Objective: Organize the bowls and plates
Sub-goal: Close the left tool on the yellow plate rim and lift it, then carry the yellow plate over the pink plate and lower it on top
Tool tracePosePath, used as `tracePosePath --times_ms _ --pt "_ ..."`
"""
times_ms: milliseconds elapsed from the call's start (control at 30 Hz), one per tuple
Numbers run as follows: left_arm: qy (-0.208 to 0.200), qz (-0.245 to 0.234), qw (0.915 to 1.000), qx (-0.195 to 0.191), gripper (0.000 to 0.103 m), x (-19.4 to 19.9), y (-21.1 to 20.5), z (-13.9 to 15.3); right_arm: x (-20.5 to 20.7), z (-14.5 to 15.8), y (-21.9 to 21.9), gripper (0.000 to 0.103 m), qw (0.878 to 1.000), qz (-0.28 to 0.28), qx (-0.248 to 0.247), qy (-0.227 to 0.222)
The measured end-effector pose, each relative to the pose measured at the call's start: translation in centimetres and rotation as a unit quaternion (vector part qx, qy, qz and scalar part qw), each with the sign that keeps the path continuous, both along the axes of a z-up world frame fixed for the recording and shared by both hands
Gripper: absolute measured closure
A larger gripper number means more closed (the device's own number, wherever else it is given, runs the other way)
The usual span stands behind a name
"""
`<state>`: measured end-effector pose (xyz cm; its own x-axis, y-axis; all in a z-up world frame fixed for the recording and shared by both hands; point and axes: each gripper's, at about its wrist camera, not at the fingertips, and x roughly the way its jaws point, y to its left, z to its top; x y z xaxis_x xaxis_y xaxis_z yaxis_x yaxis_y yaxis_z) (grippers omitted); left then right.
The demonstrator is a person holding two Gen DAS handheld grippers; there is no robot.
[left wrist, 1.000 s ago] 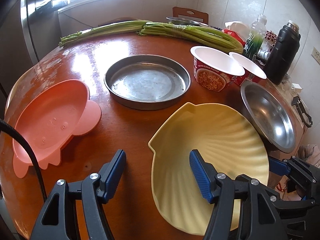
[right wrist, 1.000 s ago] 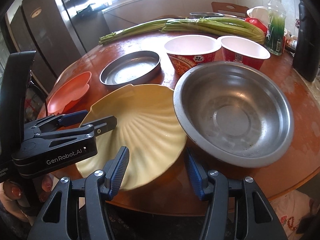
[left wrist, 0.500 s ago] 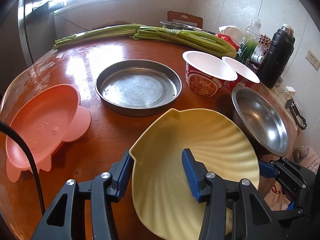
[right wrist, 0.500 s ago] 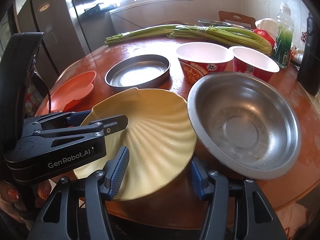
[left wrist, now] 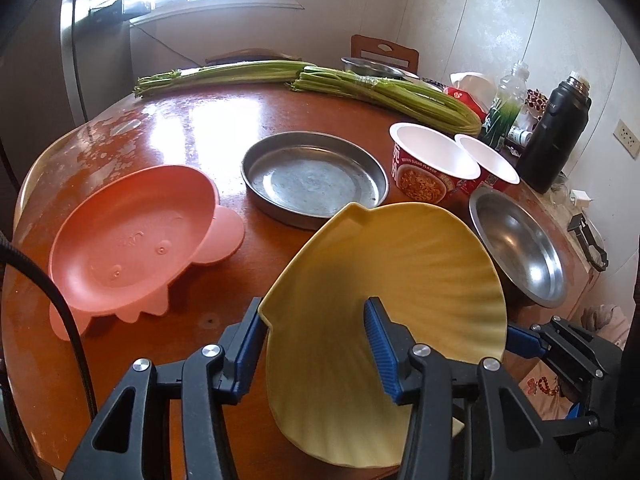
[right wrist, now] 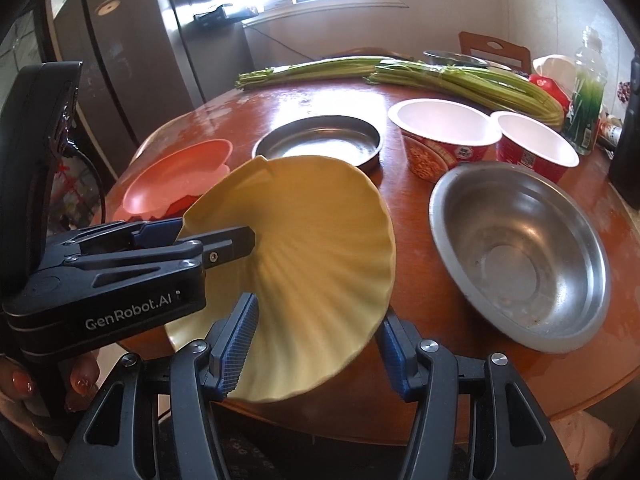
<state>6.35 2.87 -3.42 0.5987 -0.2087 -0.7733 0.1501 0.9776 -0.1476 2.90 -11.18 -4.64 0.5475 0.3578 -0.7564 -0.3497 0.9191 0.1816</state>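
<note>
A yellow shell-shaped plate (left wrist: 392, 292) is tilted up off the table, its left rim between the fingers of my left gripper (left wrist: 312, 344), which is shut on it. The plate also shows in the right wrist view (right wrist: 312, 248), with the left gripper (right wrist: 224, 240) clamped on its near-left edge. My right gripper (right wrist: 316, 344) is open, its fingers either side of the plate's near edge, not gripping it. A pink animal-shaped plate (left wrist: 132, 236) lies at the left. A round steel pan (left wrist: 316, 178) sits mid-table. A steel bowl (right wrist: 520, 256) sits at the right.
Two red instant-noodle cups (left wrist: 432, 164) stand behind the steel bowl. Long green stalks (left wrist: 360, 88) lie across the back of the round wooden table (left wrist: 180, 120). A black flask (left wrist: 556, 140), a bottle and packets crowd the far right. A chair back (left wrist: 384, 52) stands behind.
My left gripper slid onto the yellow plate's left rim, closed on it, and lifted and tilted the plate up off the table. My right gripper stayed open near the plate's near edge.
</note>
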Motion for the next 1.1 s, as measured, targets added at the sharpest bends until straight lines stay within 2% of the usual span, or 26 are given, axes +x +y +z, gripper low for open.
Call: tracePosePath --times_ms 500,733,1100 --pt "-0.034 0.064 0.9973 -0.008 0.053 -0.2 6.5 3.3 1.8 3.3 5.9 0.043 0.998 0.045 0.024 -0.028" --pt "-0.054 0.09 0.9945 0.002 0.053 0.2 9.4 5.0 3.3 4.5 9.1 0.043 0.997 0.063 0.037 -0.034" --pt "-0.064 0.111 0.9918 0.006 0.053 2.1 12.7 6.9 6.5 6.0 12.4 0.042 0.994 0.073 0.065 -0.038"
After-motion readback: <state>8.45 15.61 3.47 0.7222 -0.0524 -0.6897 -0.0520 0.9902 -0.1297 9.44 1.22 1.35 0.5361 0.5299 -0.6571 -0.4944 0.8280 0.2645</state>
